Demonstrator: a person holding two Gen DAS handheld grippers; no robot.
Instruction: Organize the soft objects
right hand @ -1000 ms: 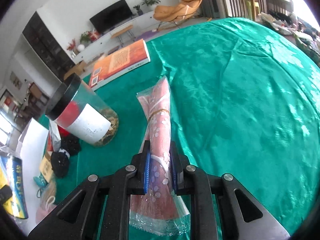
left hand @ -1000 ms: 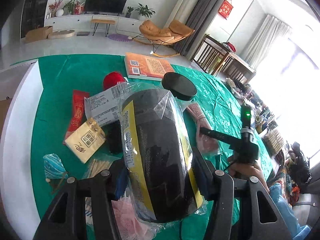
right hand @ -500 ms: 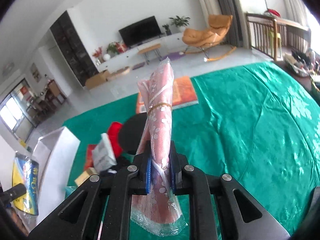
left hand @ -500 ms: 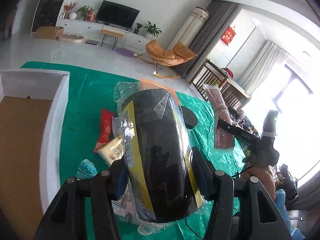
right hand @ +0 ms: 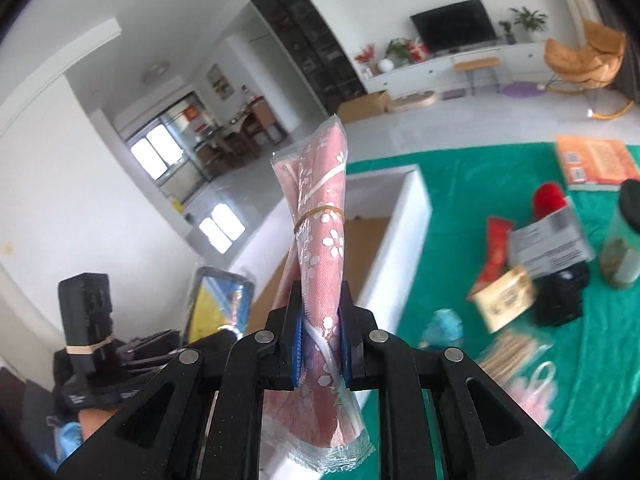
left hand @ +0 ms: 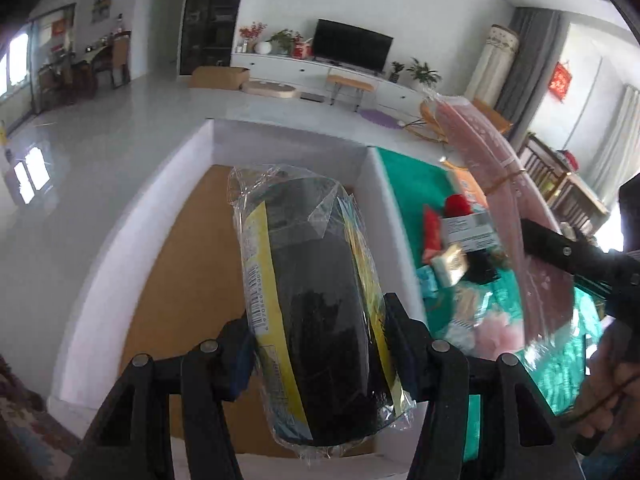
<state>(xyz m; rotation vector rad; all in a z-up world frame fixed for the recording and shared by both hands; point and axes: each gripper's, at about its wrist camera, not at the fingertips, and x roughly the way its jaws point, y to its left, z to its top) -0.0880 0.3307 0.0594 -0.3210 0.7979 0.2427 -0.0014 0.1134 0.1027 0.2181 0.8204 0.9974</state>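
My left gripper (left hand: 320, 344) is shut on a black and yellow soft roll in clear plastic (left hand: 316, 300) and holds it above the white box (left hand: 372, 176), over its brown floor (left hand: 188, 248). My right gripper (right hand: 320, 350) is shut on a pink flowered cloth pack in plastic (right hand: 322, 240), bound by a rubber band, held up near the box's right wall (right hand: 404, 240). The pink pack also shows in the left wrist view (left hand: 516, 216), right of the box. The black and yellow roll shows in the right wrist view (right hand: 216, 304), low left.
On the green tablecloth (right hand: 460, 184) lie a red soft item (right hand: 550, 198), a red packet (right hand: 496, 252), a beige box (right hand: 504, 300), a black item (right hand: 564, 296), a jar (right hand: 624, 240), an orange book (right hand: 596, 160), a pink bag (right hand: 532, 388) and a blue item (right hand: 442, 322).
Both grippers have swung left from the table towards the white box. The black and yellow roll now hangs over the box's inside. The pink pack has come beside the box wall.
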